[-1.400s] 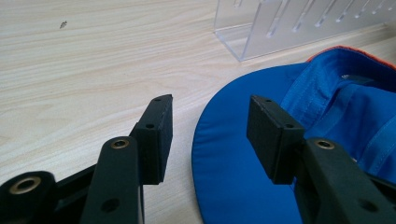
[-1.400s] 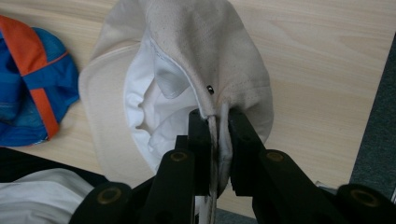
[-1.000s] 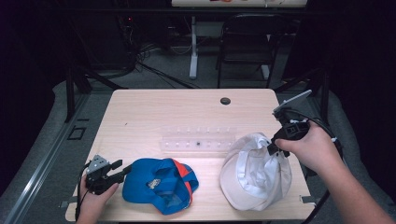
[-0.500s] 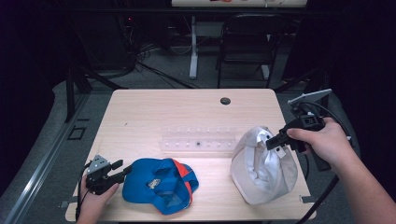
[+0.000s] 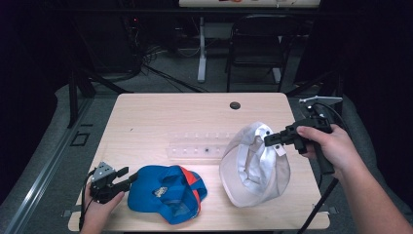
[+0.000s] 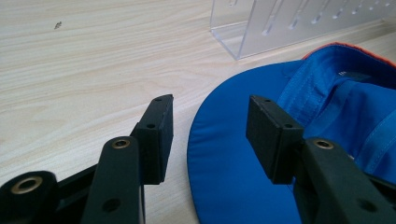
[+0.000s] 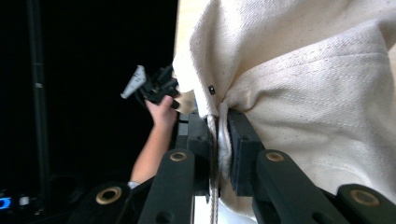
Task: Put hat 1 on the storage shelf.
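Near the right edge of the table (image 5: 146, 117), the white cap (image 5: 253, 165) hangs tilted from my right tongs (image 5: 273, 140), which are clamped on a fold of its rim; its lower side rests on the wood. From those jaws the cap lies down and toward the table's middle. My right hand (image 5: 331, 148) is the nearer one to it. By the front-left corner, my left tongs (image 5: 127, 176) stand apart, with the brim of the blue cap (image 5: 165, 195) lying between and just ahead of the jaws, not gripped. A clear rack (image 5: 199, 146) sits mid-table, long axis left to right. Count: 2 caps, 1 rack, 2 tongs.
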The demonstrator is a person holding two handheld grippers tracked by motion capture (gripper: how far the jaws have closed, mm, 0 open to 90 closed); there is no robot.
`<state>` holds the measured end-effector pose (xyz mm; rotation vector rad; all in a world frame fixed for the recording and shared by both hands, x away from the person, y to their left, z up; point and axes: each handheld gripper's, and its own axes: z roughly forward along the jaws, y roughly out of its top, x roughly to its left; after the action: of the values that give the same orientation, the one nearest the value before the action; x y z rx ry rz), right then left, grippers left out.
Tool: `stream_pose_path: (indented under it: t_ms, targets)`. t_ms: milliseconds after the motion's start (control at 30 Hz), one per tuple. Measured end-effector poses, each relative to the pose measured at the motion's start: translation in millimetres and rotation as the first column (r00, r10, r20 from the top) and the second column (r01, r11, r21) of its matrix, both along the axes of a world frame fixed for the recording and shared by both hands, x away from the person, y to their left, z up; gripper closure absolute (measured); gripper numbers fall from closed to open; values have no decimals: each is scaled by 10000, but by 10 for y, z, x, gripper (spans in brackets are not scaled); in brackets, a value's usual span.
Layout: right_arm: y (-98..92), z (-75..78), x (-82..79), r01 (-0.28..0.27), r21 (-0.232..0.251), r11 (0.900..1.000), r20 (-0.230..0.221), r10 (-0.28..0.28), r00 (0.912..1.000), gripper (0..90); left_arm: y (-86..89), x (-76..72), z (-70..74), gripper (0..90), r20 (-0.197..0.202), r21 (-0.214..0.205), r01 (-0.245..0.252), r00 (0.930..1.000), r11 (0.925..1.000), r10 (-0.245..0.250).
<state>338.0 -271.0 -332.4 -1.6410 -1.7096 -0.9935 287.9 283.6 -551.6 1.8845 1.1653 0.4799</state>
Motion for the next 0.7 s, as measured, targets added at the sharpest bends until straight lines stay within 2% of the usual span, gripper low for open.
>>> stream_pose_path:
  t_ms: [33, 67, 300, 367, 633, 700]
  targets:
    - [37, 4, 20, 27, 235, 9997, 54, -29, 10000, 817, -2, 2, -6, 519, 81, -51, -37, 10000, 10000, 37]
    - [37, 4, 20, 27, 235, 9997, 54, -29, 10000, 817, 4, 0, 4, 519, -47, 35, 1, 10000, 10000, -1]
    - [146, 64, 93, 307, 909, 9954, 363, -341, 9988, 818, -3, -2, 3, 518, 13, 23, -13, 10000, 10000, 13]
    - [167, 102, 130, 442, 1225, 9915, 440, -499, 9978, 818, -1, -3, 8, 519, 31, 56, 6, 10000, 10000, -6]
    - [236, 168, 222, 688, 1789, 9815, 544, -797, 9953, 817, -17, -8, 10, 519, 40, 112, 79, 10000, 9999, -79]
    - [269, 184, 250, 757, 1885, 9792, 560, -877, 9946, 817, -30, -15, 17, 521, 228, 24, 93, 9997, 10000, -94]
